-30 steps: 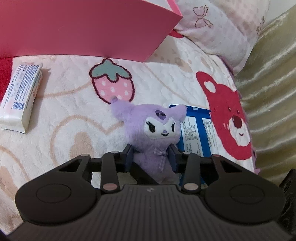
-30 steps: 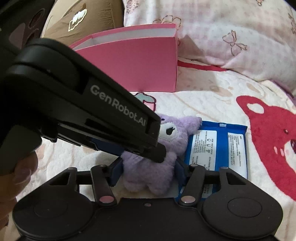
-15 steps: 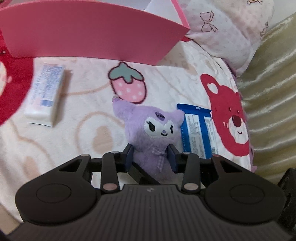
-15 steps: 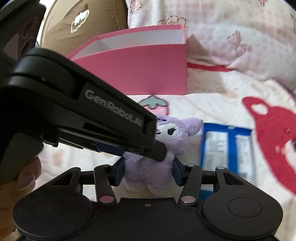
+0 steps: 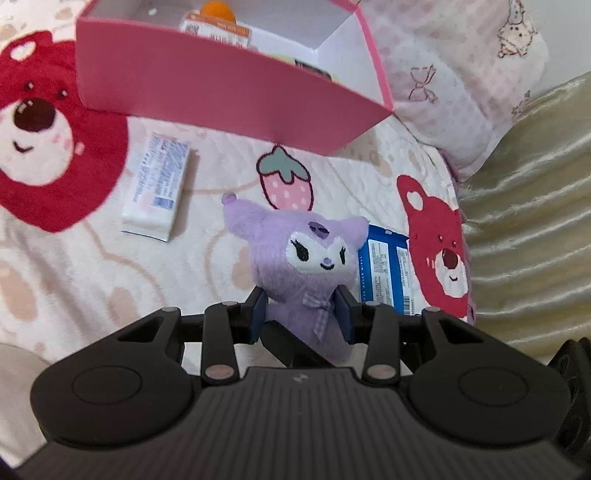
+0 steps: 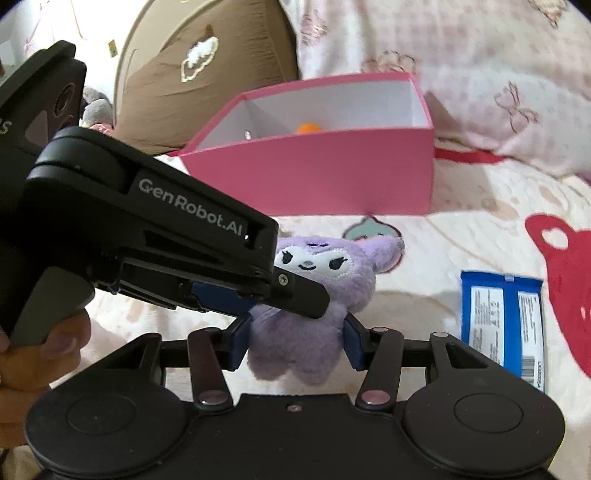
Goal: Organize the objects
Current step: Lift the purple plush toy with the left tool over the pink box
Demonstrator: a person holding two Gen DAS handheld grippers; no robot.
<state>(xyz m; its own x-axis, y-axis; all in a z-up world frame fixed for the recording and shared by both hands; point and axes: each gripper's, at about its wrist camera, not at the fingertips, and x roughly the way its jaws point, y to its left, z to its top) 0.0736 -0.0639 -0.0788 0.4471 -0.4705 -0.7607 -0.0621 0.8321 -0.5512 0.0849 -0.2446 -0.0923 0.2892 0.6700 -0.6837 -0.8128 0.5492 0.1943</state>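
Note:
A purple plush doll (image 5: 306,258) with a white face hangs above the blanket, held from two sides. My left gripper (image 5: 301,317) is shut on its body just under the head. My right gripper (image 6: 295,343) is shut on its lower body, the blue pads pressing into the fur. In the right wrist view, one left finger (image 6: 303,295) crosses the doll's chest. The open pink box (image 5: 221,81) stands beyond the doll, with an orange item (image 5: 218,7) and a carton inside. The same pink box (image 6: 314,173) appears in the right wrist view.
A white tissue pack (image 5: 159,188) lies left of the doll and a blue packet (image 5: 384,273) lies to its right on the bear-print blanket. Pink pillows (image 5: 461,74) and a brown cushion (image 6: 203,74) sit behind the box. A hand (image 6: 37,354) holds the left gripper.
Both grippers have risen with the doll between them, so the blanket items look smaller and the inside of the pink box has come into view. The right jaws narrowed slightly on the doll.

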